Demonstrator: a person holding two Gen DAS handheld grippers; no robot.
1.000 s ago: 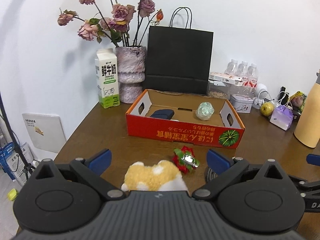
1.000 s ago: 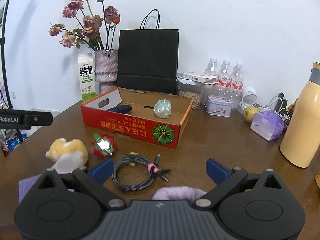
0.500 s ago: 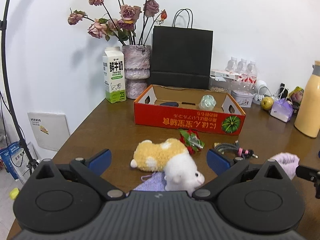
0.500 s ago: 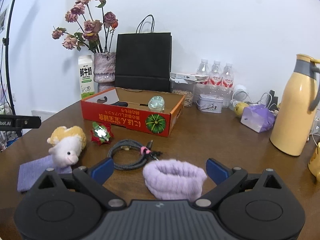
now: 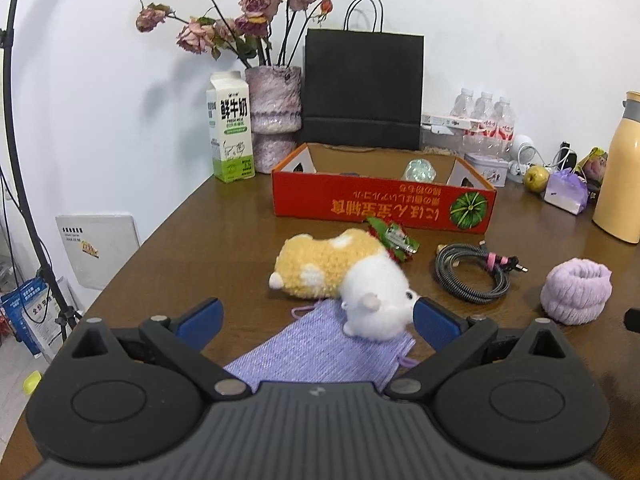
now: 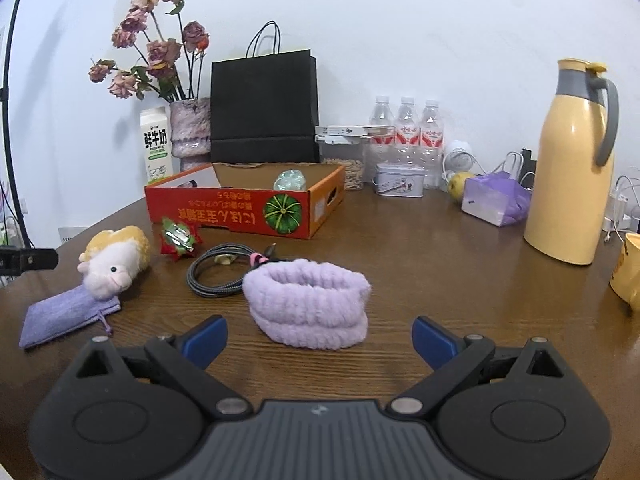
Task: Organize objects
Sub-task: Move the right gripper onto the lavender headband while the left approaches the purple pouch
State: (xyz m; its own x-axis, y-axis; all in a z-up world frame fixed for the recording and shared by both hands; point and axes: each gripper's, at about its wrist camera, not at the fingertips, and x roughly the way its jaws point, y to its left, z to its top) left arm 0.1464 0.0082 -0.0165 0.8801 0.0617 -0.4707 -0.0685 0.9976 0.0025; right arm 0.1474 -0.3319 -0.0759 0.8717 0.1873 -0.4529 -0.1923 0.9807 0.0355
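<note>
Blue-padded left gripper [image 5: 316, 318] is spread wide, empty, hovering low over the table edge; its right pad sits just beside the plush's white head, not pinching it. Right gripper [image 6: 320, 334] is likewise released and empty, jaws framing the lilac headband [image 6: 307, 305] dead ahead at 12 o'clock, probably lined up for the next grab.

Outward from the left gripper: one purple pouch [image 5: 320, 350] lies flat directly between the fingers, and one plush hamster [image 5: 344, 276] rests with its head on the pouch's far end. At 1 o'clock of the plush is one red-green foil bow [image 5: 394, 238], touching the plush's back. One coiled cable [image 5: 472, 272] lies at 2 o'clock, tied with a pink strap so it stays bundled. The headband is further right, at 3 o'clock of the cable.

Beyond all five loose items stands one red cardboard box [image 5: 380, 204], open top, likely the drop spot. It already holds one shiny crinkled ball [image 5: 420, 170]; something dark shows beside it, too hidden to name.

Background against the wall, probably not for sorting: one milk carton [image 5: 231, 142], one vase [image 5: 274, 114] of dried roses, one black paper bag [image 5: 362, 90], three water bottles [image 6: 406, 128], one tin [image 6: 398, 185], one yellow thermos [image 6: 570, 164].

Count left to move, as I judge it: five.
</note>
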